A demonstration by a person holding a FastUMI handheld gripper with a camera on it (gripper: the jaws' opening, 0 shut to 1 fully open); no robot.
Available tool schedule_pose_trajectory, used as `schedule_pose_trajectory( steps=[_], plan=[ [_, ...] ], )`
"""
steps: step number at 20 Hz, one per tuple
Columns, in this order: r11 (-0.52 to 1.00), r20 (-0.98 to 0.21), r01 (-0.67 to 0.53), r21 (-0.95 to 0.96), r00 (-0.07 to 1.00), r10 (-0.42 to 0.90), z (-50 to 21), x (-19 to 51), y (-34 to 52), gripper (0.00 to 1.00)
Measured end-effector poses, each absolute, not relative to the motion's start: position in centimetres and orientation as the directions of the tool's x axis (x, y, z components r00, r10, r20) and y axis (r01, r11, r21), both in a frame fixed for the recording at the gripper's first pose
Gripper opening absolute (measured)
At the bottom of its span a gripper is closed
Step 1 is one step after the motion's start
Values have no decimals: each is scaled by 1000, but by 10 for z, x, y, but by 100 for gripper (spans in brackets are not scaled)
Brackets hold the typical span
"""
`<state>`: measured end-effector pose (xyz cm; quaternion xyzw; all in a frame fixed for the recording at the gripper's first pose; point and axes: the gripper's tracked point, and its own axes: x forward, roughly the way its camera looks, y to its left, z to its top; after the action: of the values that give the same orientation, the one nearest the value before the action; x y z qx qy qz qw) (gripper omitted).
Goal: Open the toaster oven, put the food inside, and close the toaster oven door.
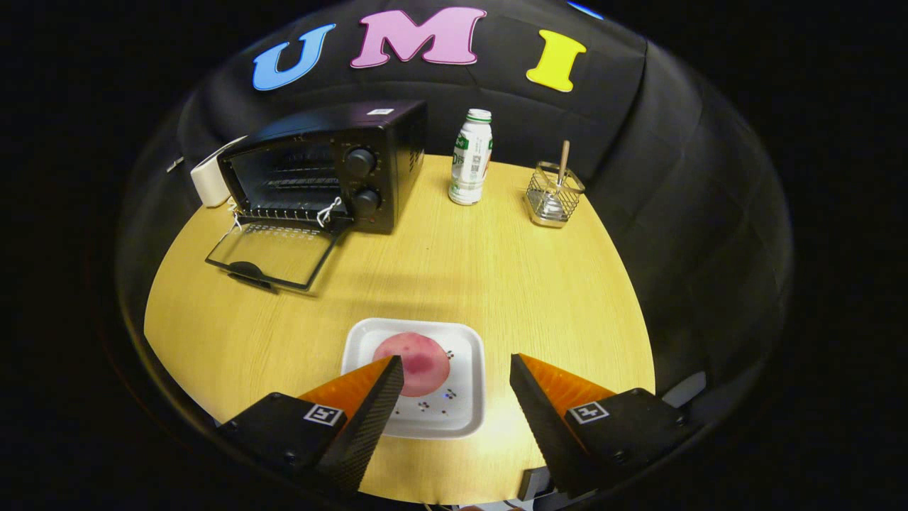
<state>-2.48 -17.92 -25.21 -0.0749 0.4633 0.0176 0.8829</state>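
- Booth wall (pixel 681 142): black cloth, filling the upper part of the frame and curving down both sides behind the table.
- Table (pixel 496 284): pale wood-grain top with a rounded edge, taking up the centre of the frame; soft shadows lie across its middle.
- Toaster oven (pixel 355 167): black box at the upper left of the table, two round knobs on its right front. Its glass door (pixel 273 252) is folded fully down and rests flat on the table, handle toward the camera; the wire rack inside is visible, and a white string hangs at the door hinge.
- White box (pixel 209 181): just left of the oven, at the table's far left edge, partly hidden by it.
- Gripper (pixel 454 390): two orange-and-black fingers rising from the bottom of the frame, spread wide apart and holding nothing. The left fingertip overlaps the plate's near left part in the picture; whether it touches cannot be told.
- Plate (pixel 464 341): white, square with rounded corners, lower centre, between and just ahead of the fingers, well apart from the oven.
- Food (pixel 415 362): round, pink-red piece with a darker patch, on the plate's left half, beside the left fingertip.
- Bottle (pixel 471 157): white with green label, upright at upper centre, right of the oven.
- Wire basket (pixel 553 195): small, right of the bottle, with a wooden stick (pixel 563 160) standing in it.
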Motion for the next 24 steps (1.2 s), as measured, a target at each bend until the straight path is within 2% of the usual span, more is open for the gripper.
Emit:
schedule_pose_trajectory(
  steps=[10,15,18,19,22,24],
  plan=[
    [991,-941,-132,-12,337,34,-332,-39,-211,99],
    [995,-948,-104,7,316,40,-340,-41,-217,94],
    [998,-952,-51,27,303,42,-344,-43,-221,77],
    [998,-953,-46,35,299,47,-340,-43,-221,74],
    [998,-960,0,70,271,67,-344,-44,-213,35],
    [997,-964,22,71,259,62,-345,-44,-212,24]
  ],
)
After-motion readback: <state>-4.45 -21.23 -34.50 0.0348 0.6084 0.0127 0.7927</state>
